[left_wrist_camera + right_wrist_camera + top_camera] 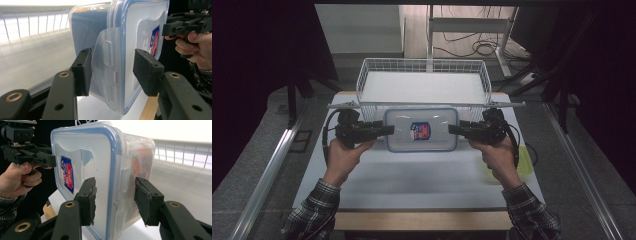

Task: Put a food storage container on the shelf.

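Note:
A clear plastic container (pixel 421 130) with a blue-rimmed lid and a red and blue label hangs level above the white table (pixel 412 182), just in front of the wire basket (pixel 422 62). My left gripper (pixel 389 130) is shut on its left end and my right gripper (pixel 453 129) on its right end. In the left gripper view the container (pixel 140 32) stands between the pads (pixel 83 72), which clamp over its latch flap. The right gripper view has the container (pixel 85 152) between my right gripper's (pixel 115 197) pads, with something orange showing dimly inside.
The white wire basket, standing at the table's far side, has long handles sticking out to both sides. A pale yellow-green flat thing (pixel 526 162) lies on the table by the right forearm. Metal rails run along both sides of the table.

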